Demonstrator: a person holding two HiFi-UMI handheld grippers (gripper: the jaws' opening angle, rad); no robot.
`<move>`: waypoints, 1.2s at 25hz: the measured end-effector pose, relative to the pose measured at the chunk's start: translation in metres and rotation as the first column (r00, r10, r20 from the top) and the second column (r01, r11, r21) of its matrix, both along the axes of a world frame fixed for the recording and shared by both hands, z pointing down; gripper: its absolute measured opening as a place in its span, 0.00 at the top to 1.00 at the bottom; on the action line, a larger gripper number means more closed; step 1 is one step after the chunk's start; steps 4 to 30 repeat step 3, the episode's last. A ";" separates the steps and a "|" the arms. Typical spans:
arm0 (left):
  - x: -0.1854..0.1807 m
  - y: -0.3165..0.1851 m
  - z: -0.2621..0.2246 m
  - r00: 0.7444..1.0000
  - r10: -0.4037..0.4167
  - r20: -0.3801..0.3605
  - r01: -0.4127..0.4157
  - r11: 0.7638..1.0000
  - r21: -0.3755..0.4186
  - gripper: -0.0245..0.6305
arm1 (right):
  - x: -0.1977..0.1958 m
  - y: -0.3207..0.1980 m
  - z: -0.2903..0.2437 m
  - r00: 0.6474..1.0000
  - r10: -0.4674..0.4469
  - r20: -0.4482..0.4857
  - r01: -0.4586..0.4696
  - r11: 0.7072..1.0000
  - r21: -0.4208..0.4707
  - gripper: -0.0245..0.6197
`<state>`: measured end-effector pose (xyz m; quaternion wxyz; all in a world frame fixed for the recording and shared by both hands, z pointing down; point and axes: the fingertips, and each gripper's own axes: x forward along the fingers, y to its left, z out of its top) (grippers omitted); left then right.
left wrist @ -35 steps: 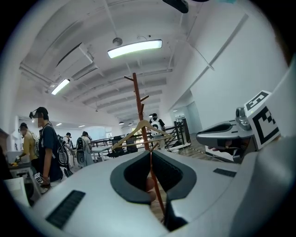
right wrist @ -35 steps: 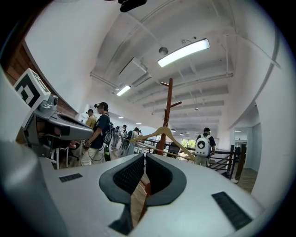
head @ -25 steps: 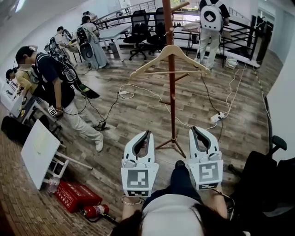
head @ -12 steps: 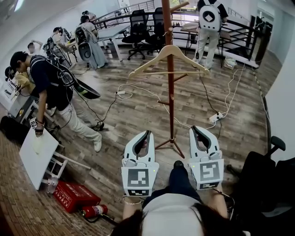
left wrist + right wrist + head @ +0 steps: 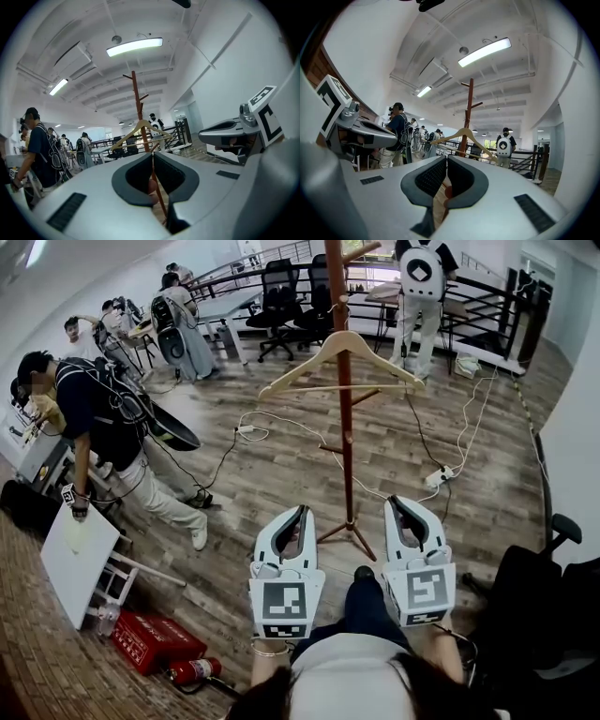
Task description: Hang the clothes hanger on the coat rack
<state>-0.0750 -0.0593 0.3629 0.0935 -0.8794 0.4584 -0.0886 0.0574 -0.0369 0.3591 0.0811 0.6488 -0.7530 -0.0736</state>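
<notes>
Bystander (image 5: 103,423) nearer whiteboard (image 5: 77,561), plank floor (image 5: 281,479)

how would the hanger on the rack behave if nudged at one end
Probably stiff and light: the hanger looks like thin bare wood. Hanging from its middle on the coat rack, it would likely swing. The rack, on small feet, might tip under a hard push.

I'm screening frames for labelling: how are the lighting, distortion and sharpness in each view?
Head view: even light, floor bowed at the edges, clothes hanger sharp. Left gripper view: round fisheye with black corners, ceiling light blown out, left claw filling the foreground. Right gripper view: same fisheye and glare.
</notes>
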 end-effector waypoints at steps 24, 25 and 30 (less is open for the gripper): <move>0.003 0.000 0.001 1.000 -0.006 0.025 0.006 1.000 0.004 0.93 | -0.001 0.002 -0.001 1.000 -0.005 0.002 0.005 1.000 -0.001 0.90; 0.003 0.000 0.001 1.000 -0.006 0.025 0.006 1.000 0.004 0.93 | -0.001 0.002 -0.001 1.000 -0.005 0.002 0.005 1.000 -0.001 0.90; 0.003 0.000 0.001 1.000 -0.006 0.025 0.006 1.000 0.004 0.93 | -0.001 0.002 -0.001 1.000 -0.005 0.002 0.005 1.000 -0.001 0.90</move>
